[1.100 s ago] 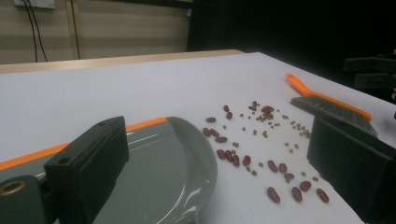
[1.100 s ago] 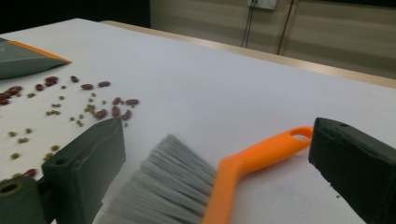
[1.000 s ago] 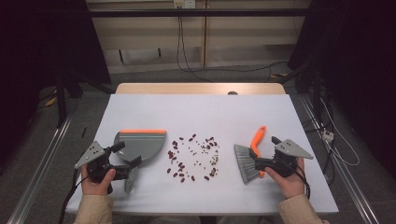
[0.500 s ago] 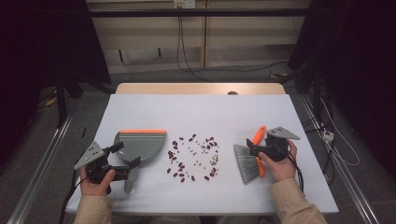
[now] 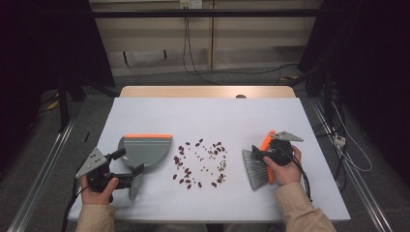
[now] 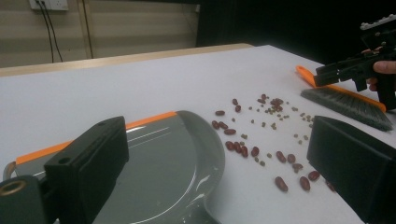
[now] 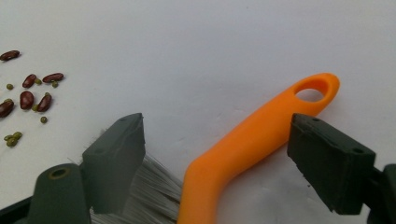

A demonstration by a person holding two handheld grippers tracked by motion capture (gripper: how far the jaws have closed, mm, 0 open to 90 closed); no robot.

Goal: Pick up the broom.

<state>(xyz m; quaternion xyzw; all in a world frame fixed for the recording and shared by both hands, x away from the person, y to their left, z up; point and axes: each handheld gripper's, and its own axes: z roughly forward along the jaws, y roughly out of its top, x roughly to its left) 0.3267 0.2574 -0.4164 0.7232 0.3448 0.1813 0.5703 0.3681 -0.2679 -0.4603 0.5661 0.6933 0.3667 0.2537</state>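
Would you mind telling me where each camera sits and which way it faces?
High view: above the person's side, looking forward and down on the table; both forearms, left claw, right claw.
Left gripper view: on the left claw, open over the dustpan, facing the beans.
Right gripper view: on the right claw, open astride the brush.
All three share the beans and brush.
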